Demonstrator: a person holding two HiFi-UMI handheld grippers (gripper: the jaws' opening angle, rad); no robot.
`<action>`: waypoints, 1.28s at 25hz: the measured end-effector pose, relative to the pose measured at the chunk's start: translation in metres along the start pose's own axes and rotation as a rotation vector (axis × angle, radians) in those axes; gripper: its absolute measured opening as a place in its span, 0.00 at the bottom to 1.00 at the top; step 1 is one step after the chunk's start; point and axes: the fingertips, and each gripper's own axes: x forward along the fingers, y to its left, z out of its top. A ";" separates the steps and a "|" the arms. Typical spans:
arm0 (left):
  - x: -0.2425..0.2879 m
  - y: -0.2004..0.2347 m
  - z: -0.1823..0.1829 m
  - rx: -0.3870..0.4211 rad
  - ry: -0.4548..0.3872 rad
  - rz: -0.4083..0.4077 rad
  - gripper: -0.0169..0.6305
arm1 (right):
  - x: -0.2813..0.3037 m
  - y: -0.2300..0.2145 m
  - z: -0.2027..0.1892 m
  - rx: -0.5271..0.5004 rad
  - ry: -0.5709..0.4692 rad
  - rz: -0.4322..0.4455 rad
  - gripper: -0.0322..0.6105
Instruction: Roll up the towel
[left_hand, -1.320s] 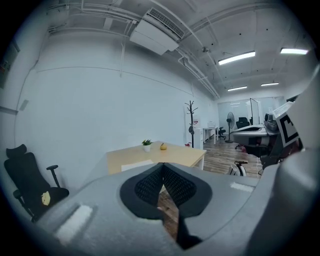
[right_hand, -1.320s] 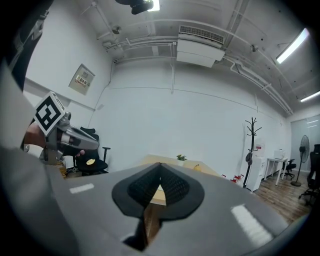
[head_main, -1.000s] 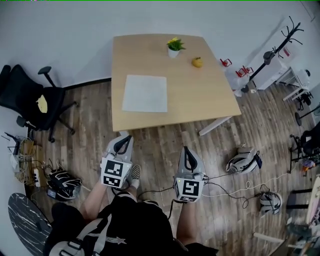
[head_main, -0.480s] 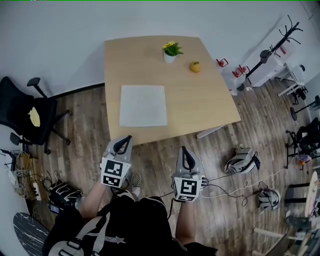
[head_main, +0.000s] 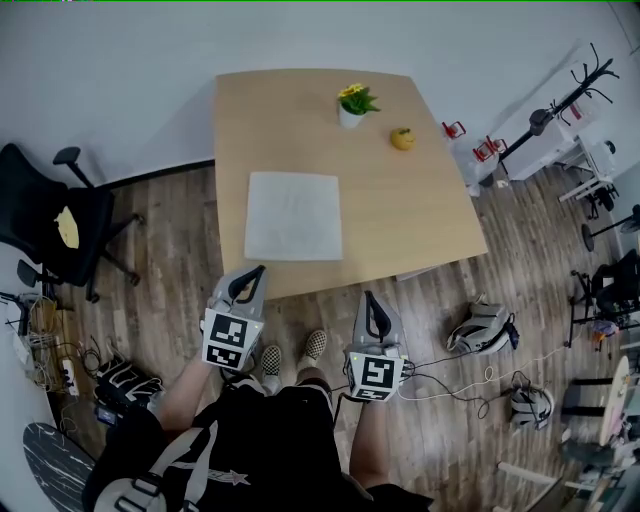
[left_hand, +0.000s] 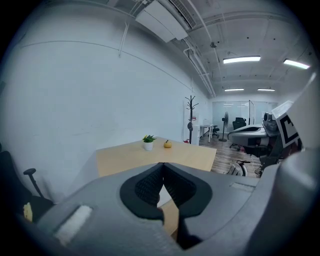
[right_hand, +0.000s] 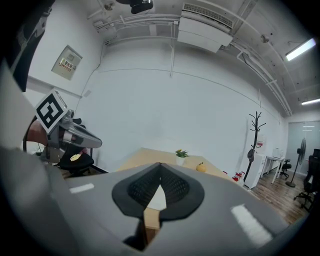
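Note:
A white towel (head_main: 294, 215) lies flat and unrolled on the near left part of the wooden table (head_main: 420, 210). My left gripper (head_main: 259, 270) is shut and empty, just short of the table's near edge, below the towel's near left corner. My right gripper (head_main: 368, 296) is also shut and empty, over the floor a little in front of the table. In the left gripper view the jaw tips (left_hand: 163, 164) meet with the table behind them. A sliver of the towel (right_hand: 158, 198) shows through the shut right jaws (right_hand: 160, 164).
A small potted plant (head_main: 355, 101) and a yellow fruit (head_main: 403, 139) sit at the table's far side. A black office chair (head_main: 55, 228) stands to the left. Bags (head_main: 483, 327) and cables lie on the wood floor to the right, a coat stand (head_main: 560, 103) beyond.
Both grippers have come closer to the table's near edge, still shut. The towel has not moved on the table. A second shoe now shows between the grippers.

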 end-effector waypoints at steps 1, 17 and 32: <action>0.002 0.003 -0.001 -0.001 0.002 0.004 0.04 | 0.005 0.001 -0.001 -0.001 0.007 0.007 0.06; 0.081 0.057 -0.018 -0.061 0.101 0.125 0.04 | 0.131 -0.013 -0.032 -0.011 0.074 0.184 0.06; 0.144 0.089 -0.101 -0.132 0.307 0.118 0.04 | 0.211 0.005 -0.112 -0.017 0.254 0.361 0.06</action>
